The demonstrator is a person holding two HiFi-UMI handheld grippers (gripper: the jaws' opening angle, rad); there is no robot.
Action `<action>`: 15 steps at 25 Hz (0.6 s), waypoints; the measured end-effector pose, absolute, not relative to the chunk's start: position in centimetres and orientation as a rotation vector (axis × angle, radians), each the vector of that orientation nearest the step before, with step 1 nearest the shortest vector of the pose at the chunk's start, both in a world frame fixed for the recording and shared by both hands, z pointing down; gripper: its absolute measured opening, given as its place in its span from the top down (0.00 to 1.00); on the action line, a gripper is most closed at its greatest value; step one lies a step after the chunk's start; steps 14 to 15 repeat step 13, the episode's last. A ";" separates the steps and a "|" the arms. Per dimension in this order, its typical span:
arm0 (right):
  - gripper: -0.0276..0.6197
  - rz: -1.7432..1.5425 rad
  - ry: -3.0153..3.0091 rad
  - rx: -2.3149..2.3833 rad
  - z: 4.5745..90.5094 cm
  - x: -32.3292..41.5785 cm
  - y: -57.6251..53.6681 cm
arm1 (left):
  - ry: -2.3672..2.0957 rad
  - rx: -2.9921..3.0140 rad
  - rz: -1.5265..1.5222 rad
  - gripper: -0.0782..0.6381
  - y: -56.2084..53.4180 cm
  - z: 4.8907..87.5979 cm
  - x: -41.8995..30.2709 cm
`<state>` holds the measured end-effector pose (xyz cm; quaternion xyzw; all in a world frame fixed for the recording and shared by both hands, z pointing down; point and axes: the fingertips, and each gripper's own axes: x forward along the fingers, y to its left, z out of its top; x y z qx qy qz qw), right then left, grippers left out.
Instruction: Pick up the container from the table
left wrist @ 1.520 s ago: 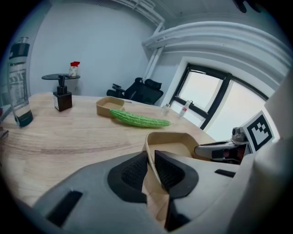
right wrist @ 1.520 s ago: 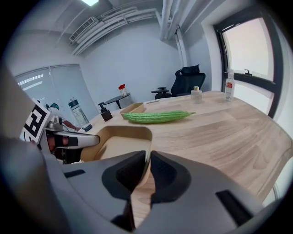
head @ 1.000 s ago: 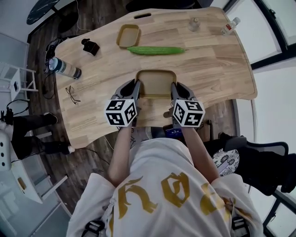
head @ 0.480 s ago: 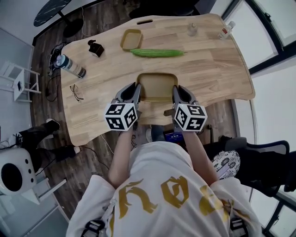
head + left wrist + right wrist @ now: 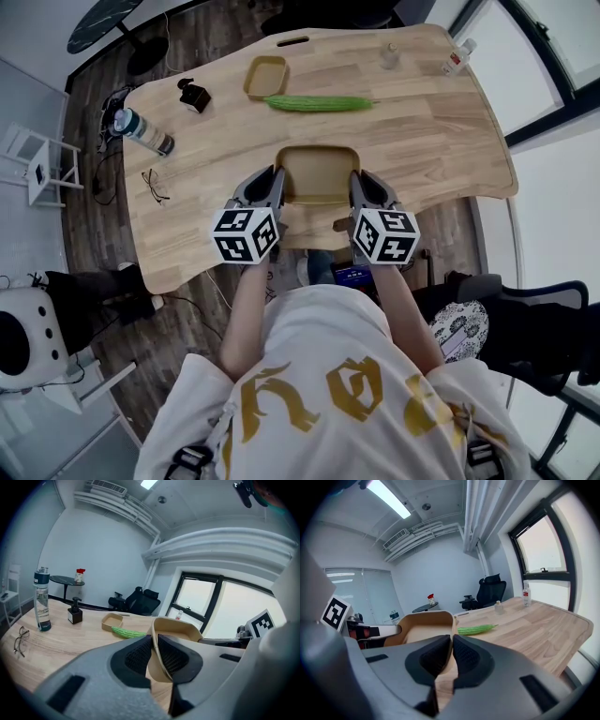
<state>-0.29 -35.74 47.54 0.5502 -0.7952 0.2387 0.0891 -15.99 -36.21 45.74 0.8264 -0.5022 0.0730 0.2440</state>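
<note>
A tan rectangular container (image 5: 317, 173) is gripped on both sides just above the wooden table (image 5: 441, 141), near the table's front edge. My left gripper (image 5: 276, 184) is shut on its left wall, and my right gripper (image 5: 358, 185) is shut on its right wall. In the left gripper view the thin rim of the container (image 5: 177, 628) runs between the left gripper's (image 5: 155, 645) dark pads. In the right gripper view the container's (image 5: 423, 624) wall is pinched in the right gripper (image 5: 452, 649). The container is empty.
A long green gourd (image 5: 317, 102) lies behind the container, with a smaller tan dish (image 5: 264, 77) beyond it. A water bottle (image 5: 142, 133), glasses (image 5: 155, 187) and a black dispenser (image 5: 193, 95) are at the left. Two small bottles (image 5: 390, 57) (image 5: 457, 58) stand at the far right.
Both grippers have risen a little with the container held between them. Over the last half second they have stayed almost still.
</note>
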 end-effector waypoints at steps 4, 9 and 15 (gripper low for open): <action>0.92 0.712 -2.355 1.642 47.8 -0.2 -35.9 | -1.362 2.254 0.211 0.83 -36.5 46.0 -15.8; 0.92 0.726 -2.340 1.643 48.3 0.1 -36.1 | -1.352 2.252 0.226 0.83 -36.8 46.4 -15.5; 0.92 0.726 -2.336 1.633 48.6 -0.1 -36.6 | -1.353 2.243 0.229 0.83 -37.2 46.8 -15.7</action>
